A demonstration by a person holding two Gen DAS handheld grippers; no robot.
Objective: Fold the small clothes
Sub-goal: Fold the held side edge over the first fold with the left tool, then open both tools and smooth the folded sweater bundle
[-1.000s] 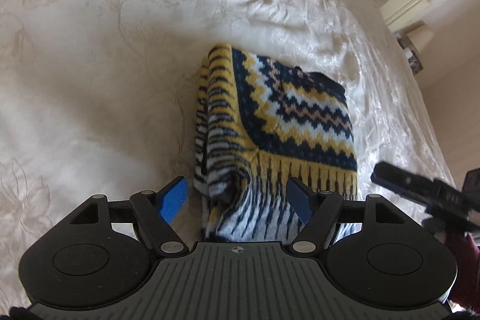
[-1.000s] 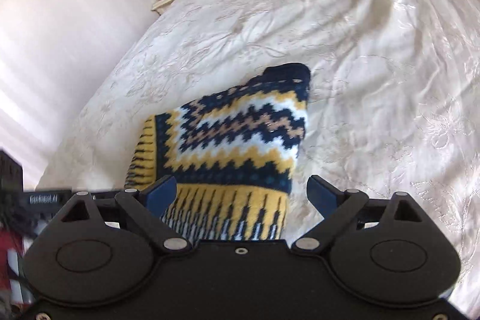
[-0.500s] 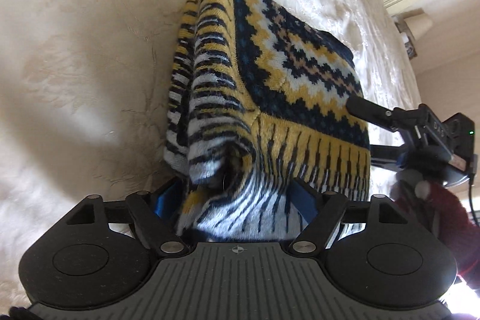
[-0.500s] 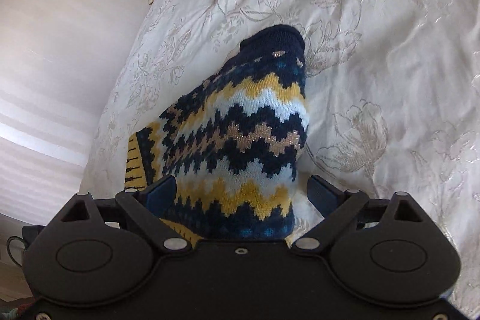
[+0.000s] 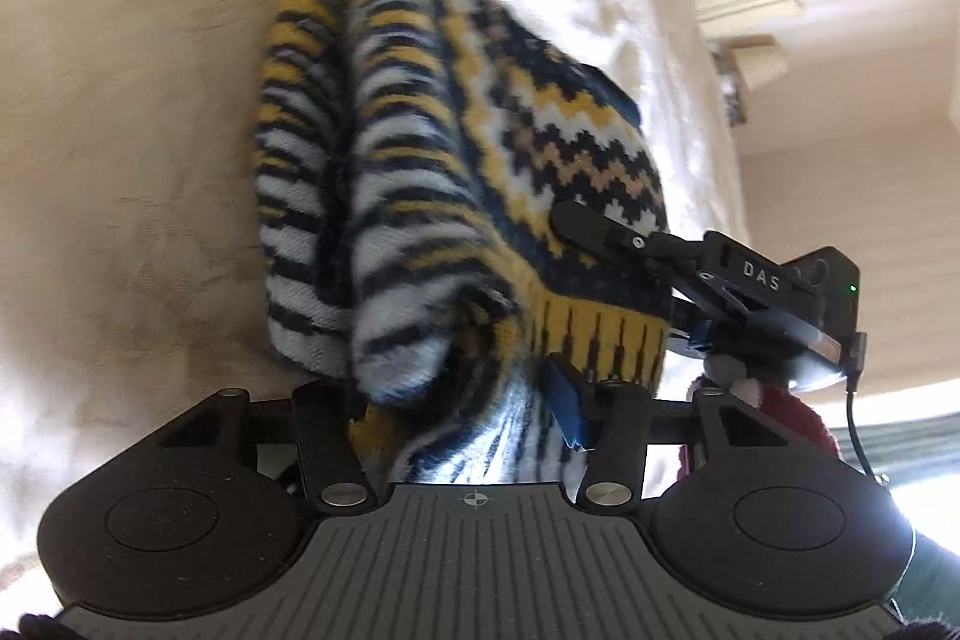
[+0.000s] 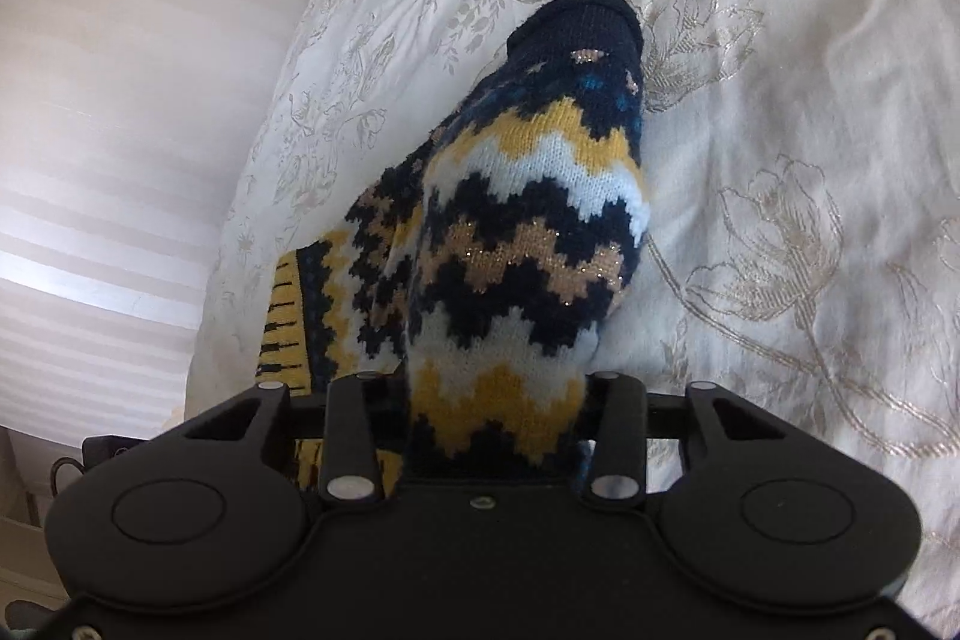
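Two tools had hold of one sweater (image 5: 492, 196) on the bed (image 6: 780, 112). Left tool (image 5: 468, 418) was pinched on a bunch of knit at the near, ribbed end, the striped sleeve folds spilling over its left finger. Right tool (image 6: 486, 418) was likewise pressed onto the zigzag panel, fabric filling the gap between its fingers; from the left camera it showed reaching in from the right side (image 5: 708, 280). I judged the folding well along: sleeves already tucked in as a doubled striped stack along one side, the body narrowed to a compact bundle. What seemed left was a last fold of the near end toward the collar, then laying it flat and smoothing. The sweater's long axis ran away from both tools, the dark collar (image 6: 576, 22) pointing far off across the bedspread, the yellow-and-black hem nearest the grips. Its near end looked lifted off the bed, though how far I could not tell.
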